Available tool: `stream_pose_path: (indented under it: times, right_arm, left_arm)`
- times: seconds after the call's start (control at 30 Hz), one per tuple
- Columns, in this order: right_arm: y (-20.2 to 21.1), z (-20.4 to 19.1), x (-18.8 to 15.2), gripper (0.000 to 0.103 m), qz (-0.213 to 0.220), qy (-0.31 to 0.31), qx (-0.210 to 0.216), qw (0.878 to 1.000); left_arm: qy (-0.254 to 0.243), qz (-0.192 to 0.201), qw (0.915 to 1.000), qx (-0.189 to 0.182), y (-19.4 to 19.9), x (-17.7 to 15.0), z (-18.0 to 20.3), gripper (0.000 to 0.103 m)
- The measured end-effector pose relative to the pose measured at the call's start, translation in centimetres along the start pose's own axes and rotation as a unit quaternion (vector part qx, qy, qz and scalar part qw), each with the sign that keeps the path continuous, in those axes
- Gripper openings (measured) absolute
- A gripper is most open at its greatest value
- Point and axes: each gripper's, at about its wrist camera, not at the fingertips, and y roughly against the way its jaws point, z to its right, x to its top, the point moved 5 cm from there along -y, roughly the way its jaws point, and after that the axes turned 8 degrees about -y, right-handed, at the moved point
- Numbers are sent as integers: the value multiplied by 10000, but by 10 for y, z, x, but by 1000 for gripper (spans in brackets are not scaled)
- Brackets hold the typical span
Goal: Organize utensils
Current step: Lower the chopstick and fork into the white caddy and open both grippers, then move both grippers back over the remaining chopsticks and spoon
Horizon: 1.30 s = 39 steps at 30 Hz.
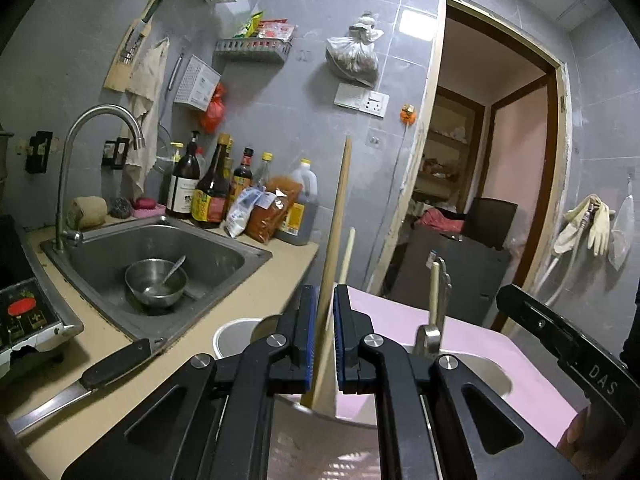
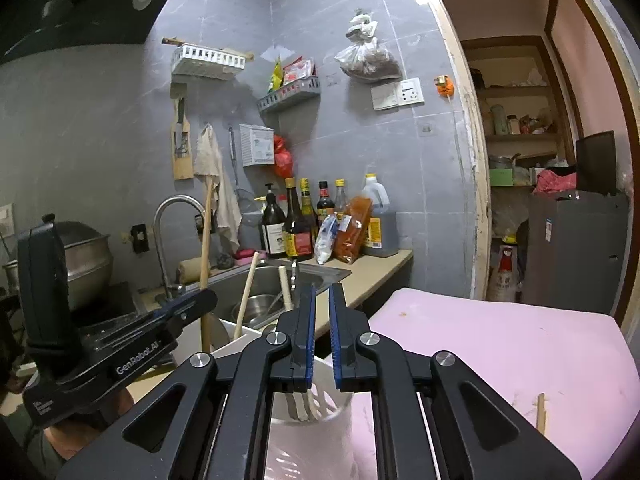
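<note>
My left gripper (image 1: 325, 300) is shut on a long wooden handle (image 1: 338, 216) that stands upright in a white utensil holder (image 1: 472, 364) on a pink board (image 1: 400, 320). Two more handles, a thin wooden one (image 1: 347, 254) and a metal-and-wood one (image 1: 434, 300), stand in the holder. My right gripper (image 2: 321, 300) is slightly open and empty above a white slotted holder (image 2: 320, 404) with pale utensils in it. The left gripper's body (image 2: 132, 344) shows at the left of the right wrist view, at the long wooden handle (image 2: 205, 264).
A black-handled knife (image 1: 80, 380) lies on the beige counter (image 1: 132, 396). The steel sink (image 1: 224, 252) holds a metal bowl (image 1: 156, 282) with a spoon. Sauce bottles (image 1: 212, 192) line the wall. A chopstick (image 2: 541, 414) lies on the pink board (image 2: 500, 344). An open doorway (image 1: 492, 160) is on the right.
</note>
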Motion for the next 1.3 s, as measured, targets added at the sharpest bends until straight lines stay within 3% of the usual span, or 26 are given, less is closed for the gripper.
stream_pose_path:
  times: [0.17,0.33,0.47,0.6,0.77,0.9,0.97,1.03,1.1,1.3]
  right_arm:
    - [17,11,6,18,51,-28,-125,9999]
    - [41,27,15,21,217,-21,-343,9992]
    - [64,40,22,25,409,-24,-518,9978]
    - [86,53,30,28,577,5,-696,9959]
    - [119,69,37,45,788,75,-933,9925]
    - [139,82,39,54,869,111,-1073,9904]
    - [152,89,39,67,919,119,-1155,9890]
    - [160,94,38,72,942,125,-1211,9881]
    - [170,101,37,77,972,157,-1315,9864]
    - [190,119,30,93,1006,145,-1504,9834]
  left_arm:
    - [-77,-110,9999,-89,8,3,9,12]
    - [-58,-17,9997,-229,21,10,23,23]
    - [-209,14,9990,-391,27,18,46,26]
    - [-389,6,9978,-546,31,23,73,35]
    - [-608,-31,9953,-758,33,23,109,39]
    - [-675,-48,9932,-944,34,20,132,56]
    - [-693,-55,9923,-1021,34,18,141,59]
    - [-721,-96,9914,-1091,33,15,151,67]
    - [-711,-101,9909,-1140,33,13,156,81]
    - [-634,-166,9892,-1313,34,2,173,98]
